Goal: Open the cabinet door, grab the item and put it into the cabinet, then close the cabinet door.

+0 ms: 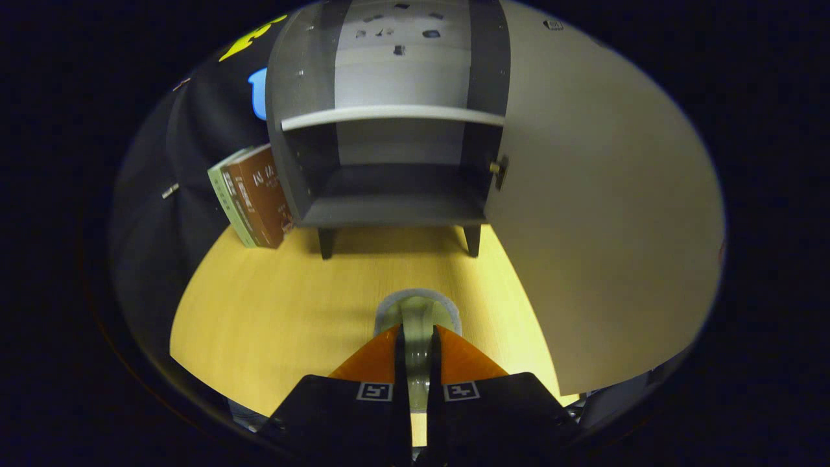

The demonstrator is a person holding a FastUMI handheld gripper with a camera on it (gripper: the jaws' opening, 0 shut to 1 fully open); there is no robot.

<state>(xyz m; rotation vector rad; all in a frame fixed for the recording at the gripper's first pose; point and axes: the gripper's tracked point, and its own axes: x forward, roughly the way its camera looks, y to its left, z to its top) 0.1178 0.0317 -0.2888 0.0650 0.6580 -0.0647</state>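
Note:
A small grey cabinet stands on short legs at the far side of the wooden table. Its door is swung wide open to the right and reaches back alongside the fingers. Inside, a pale shelf sits above a dark lower compartment with nothing in it. My gripper is shut on a pale grey-green round item, which looks like a cup. A narrow part of it is pinched between both fingers, and its rim pokes out just ahead of the tips. The item is held in front of the cabinet, some way short of the opening.
Two books, one green and one brown, lean against the cabinet's left side. The cabinet's front legs stand on the table beyond the item. The open door walls off the right side of the table.

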